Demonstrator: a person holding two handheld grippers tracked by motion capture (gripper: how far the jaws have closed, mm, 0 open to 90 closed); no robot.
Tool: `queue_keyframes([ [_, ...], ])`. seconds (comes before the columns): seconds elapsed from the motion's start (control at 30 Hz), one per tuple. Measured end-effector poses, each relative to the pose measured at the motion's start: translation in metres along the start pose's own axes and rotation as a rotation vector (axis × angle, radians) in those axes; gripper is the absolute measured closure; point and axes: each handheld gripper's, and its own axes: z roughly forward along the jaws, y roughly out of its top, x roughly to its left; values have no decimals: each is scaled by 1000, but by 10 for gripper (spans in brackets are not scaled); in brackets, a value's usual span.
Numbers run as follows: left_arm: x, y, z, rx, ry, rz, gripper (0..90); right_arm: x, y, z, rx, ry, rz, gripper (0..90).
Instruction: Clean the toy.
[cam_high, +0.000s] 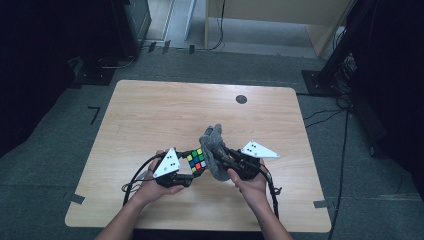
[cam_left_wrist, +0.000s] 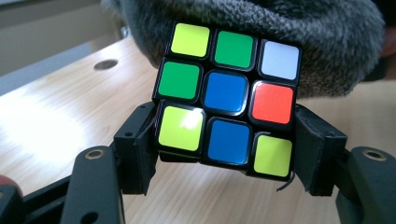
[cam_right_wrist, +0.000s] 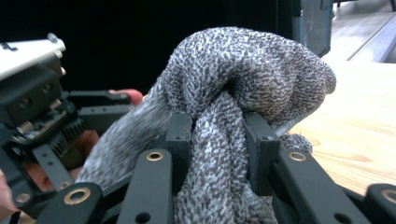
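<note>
A scrambled Rubik's cube (cam_high: 196, 160) (cam_left_wrist: 226, 98) is clamped between the jaws of my left gripper (cam_high: 186, 176) (cam_left_wrist: 224, 147), held just above the wooden table (cam_high: 150, 115). My right gripper (cam_high: 225, 157) (cam_right_wrist: 218, 140) is shut on a bunched grey knitted cloth (cam_high: 214, 152) (cam_right_wrist: 243, 88). The cloth (cam_left_wrist: 280, 28) presses against the cube's far side. In the right gripper view the left gripper (cam_right_wrist: 32, 107) shows at the left edge, partly behind the cloth.
A dark round hole (cam_high: 241, 99) (cam_left_wrist: 105, 64) sits near the table's far edge. Cables trail from both grippers toward the front edge. Dark equipment and stands surround the table on the grey floor.
</note>
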Motion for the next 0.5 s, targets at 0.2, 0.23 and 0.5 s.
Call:
queue_keyframes([
  [0.2, 4, -1, -2, -5, 11, -16, 339, -17, -9, 4, 65, -79, 33, 688],
  [0.23, 4, -1, -1, -3, 16, -15, 339, -18, -9, 3, 68, -94, 37, 688],
  [0.5, 1, -1, 3, 19, 18, 5, 340, 2, 7, -5, -12, -21, -10, 686],
])
